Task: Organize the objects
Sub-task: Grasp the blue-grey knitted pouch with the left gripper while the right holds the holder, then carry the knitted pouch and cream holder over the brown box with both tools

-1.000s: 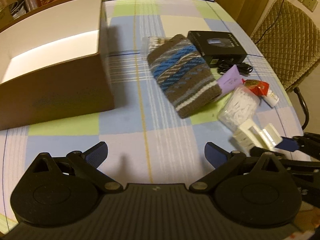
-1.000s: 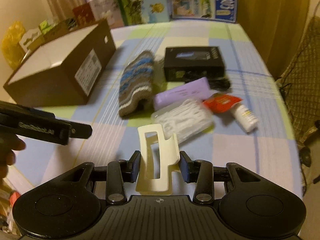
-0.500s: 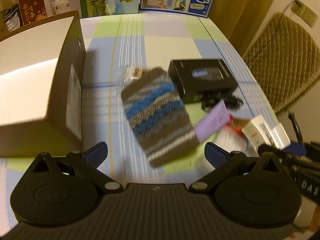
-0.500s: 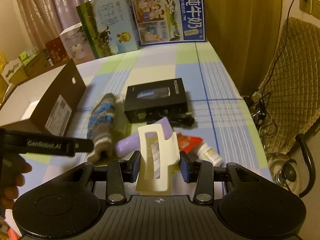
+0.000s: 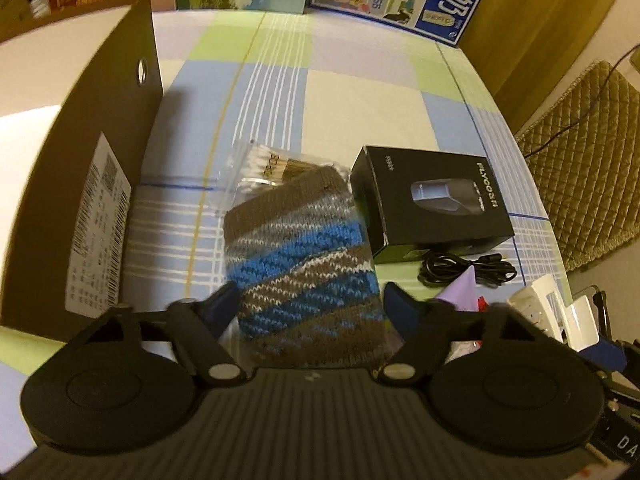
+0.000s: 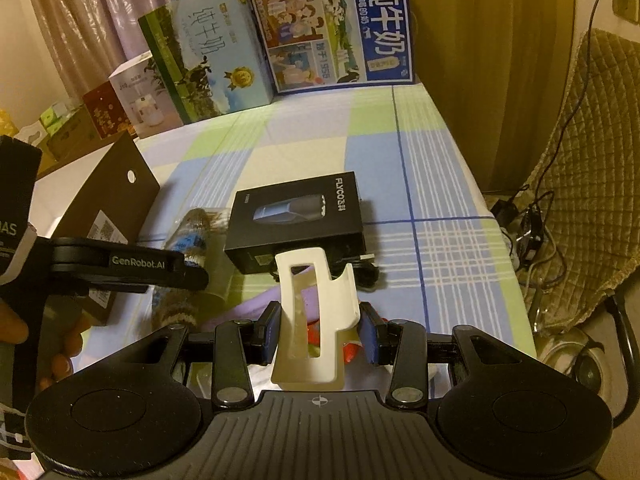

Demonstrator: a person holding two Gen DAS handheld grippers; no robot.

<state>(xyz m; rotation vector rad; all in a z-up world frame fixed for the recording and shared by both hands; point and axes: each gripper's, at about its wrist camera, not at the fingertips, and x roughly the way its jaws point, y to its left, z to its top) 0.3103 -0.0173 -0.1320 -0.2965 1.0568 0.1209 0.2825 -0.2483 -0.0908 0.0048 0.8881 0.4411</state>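
A knitted pouch [image 5: 304, 264] striped brown, blue and grey lies on the checked tablecloth. My left gripper [image 5: 309, 300] points down over its near end. The jaws are closing, one finger on each side of the pouch, and I see no firm press. From the right wrist view, one of the left gripper's black fingers [image 6: 160, 266] crosses in front of the pouch [image 6: 192, 236]. My right gripper [image 6: 320, 336] is shut on a cream plastic clip [image 6: 316, 300], held upright above the table. The clip [image 5: 548, 308] also shows at the right edge of the left wrist view.
An open brown cardboard box [image 5: 92, 168] stands left of the pouch. A bag of cotton swabs [image 5: 264, 164] lies partly under it. To the right are a black shaver box [image 5: 432, 208], a black cable [image 5: 464, 272] and a purple packet [image 5: 460, 292]. Milk cartons [image 6: 332, 36] line the far edge, and a padded chair [image 6: 580, 184] stands right.
My left gripper has moved forward over the pouch and its jaws have narrowed around it. The right gripper, still holding the clip, has shifted across the table and now looks farther along it.
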